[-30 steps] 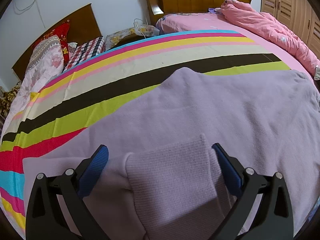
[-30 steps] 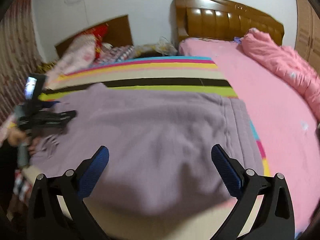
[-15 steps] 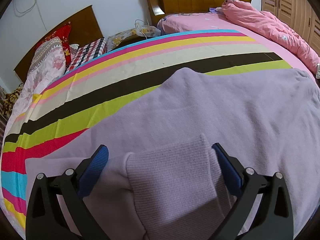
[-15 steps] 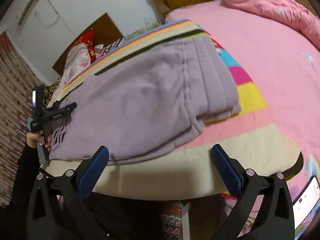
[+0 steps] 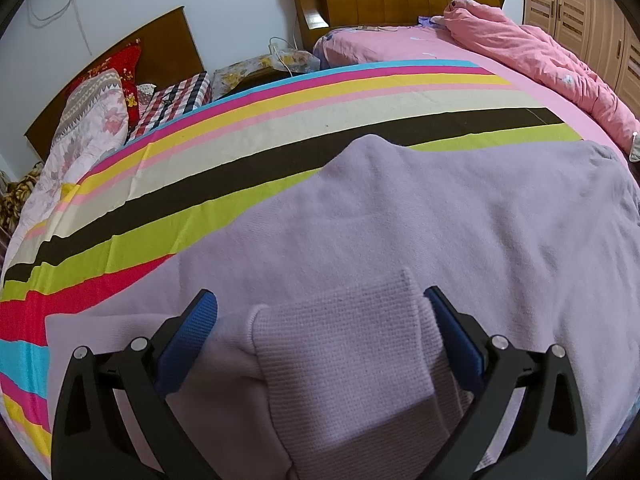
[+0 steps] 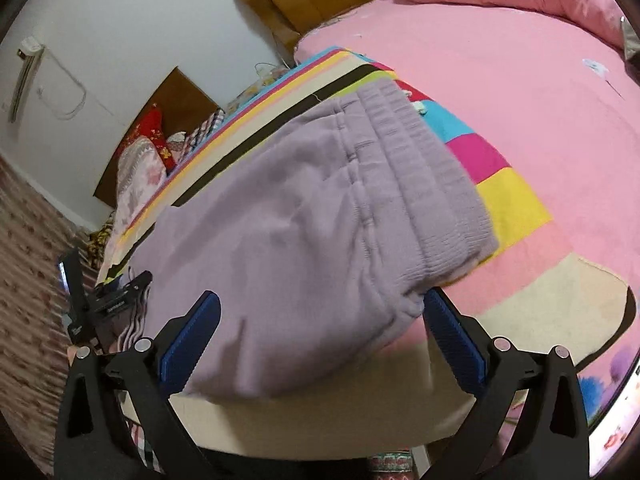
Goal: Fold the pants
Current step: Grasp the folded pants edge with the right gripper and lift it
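Left wrist view: the left gripper stands wide open, its jaws either side of a ribbed cuff that lies slack between them, not pinched. Beyond the jaws the lilac pants spread flat over the striped blanket.

Right wrist view: the right gripper is also wide open and holds nothing; the near edge of the pants lies between its jaws, the ribbed waistband just beyond the right jaw.

The pants look already folded leg over leg; the crosswise folds, cuff toward waistband, seem still to do.
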The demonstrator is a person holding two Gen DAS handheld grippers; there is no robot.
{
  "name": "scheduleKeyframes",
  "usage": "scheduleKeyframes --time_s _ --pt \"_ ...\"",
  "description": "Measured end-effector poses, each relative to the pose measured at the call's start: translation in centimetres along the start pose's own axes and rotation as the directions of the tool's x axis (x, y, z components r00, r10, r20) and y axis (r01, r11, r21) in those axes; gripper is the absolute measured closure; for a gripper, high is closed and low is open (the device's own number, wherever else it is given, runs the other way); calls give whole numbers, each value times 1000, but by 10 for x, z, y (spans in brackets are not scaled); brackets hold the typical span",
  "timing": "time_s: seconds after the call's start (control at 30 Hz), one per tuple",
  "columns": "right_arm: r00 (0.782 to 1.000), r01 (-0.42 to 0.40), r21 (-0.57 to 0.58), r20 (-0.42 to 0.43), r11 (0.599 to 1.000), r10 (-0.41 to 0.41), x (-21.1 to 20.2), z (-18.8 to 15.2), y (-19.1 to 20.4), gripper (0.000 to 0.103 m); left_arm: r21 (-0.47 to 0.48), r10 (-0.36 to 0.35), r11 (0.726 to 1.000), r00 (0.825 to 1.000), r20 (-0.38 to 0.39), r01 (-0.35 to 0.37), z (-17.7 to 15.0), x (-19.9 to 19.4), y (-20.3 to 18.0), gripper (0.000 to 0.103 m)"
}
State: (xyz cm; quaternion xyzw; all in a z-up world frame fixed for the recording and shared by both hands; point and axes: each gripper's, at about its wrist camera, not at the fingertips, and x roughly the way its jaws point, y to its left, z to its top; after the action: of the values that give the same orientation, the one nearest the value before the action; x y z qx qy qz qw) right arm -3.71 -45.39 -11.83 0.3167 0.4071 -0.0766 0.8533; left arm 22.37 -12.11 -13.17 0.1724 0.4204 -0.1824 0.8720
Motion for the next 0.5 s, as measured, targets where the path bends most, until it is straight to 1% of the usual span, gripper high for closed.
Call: scheduleKeyframes --time_s 0.03,0.07,0.13,0.2,0.27,0.3,0.33,0.37,0.4,0.43,0.5 --pt "1000 14 -9 -15 1000 -14 -1 -2 1 15 2 2 1000 1000 1 -2 0 0 0 1" --pt "1000 7 -1 -24 1000 -7 -3 -3 0 17 2 2 1000 1000 1 -2 0 0 1 1" --pt "999 -31 66 -27 997 33 -7 0 -13 25 0 -1 1000 1000 0 1 0 0 1 1" --pt "996 -86 144 0 986 87 -7 4 -27 28 -6 -9 1000 1000 -1 9 1 0 2 1" --pt "991 -130 203 48 971 123 -3 9 -37 29 -11 -15 1000 1000 -2 15 1 0 2 1" --pt "991 -129 217 54 968 120 -3 11 -38 29 -11 -14 1000 1000 -2 14 2 -1 2 1" --pt "993 -117 223 57 968 107 -3 11 -38 34 -11 -16 1000 1000 3 16 2 -2 3 1" --pt "994 -97 223 62 970 85 -3 11 -38 39 -20 -34 999 999 22 35 1 -6 5 1" --pt "996 -77 220 68 972 64 -3 10 -39 54 -29 -55 998 997 46 57 1 -13 8 1" --pt "991 -114 228 88 967 96 -4 5 -46 58 -38 -76 996 995 71 79 1 -20 10 2" --pt "982 -178 268 113 947 153 -5 -1 -59 64 -113 -139 981 977 162 158 -4 -52 28 2"
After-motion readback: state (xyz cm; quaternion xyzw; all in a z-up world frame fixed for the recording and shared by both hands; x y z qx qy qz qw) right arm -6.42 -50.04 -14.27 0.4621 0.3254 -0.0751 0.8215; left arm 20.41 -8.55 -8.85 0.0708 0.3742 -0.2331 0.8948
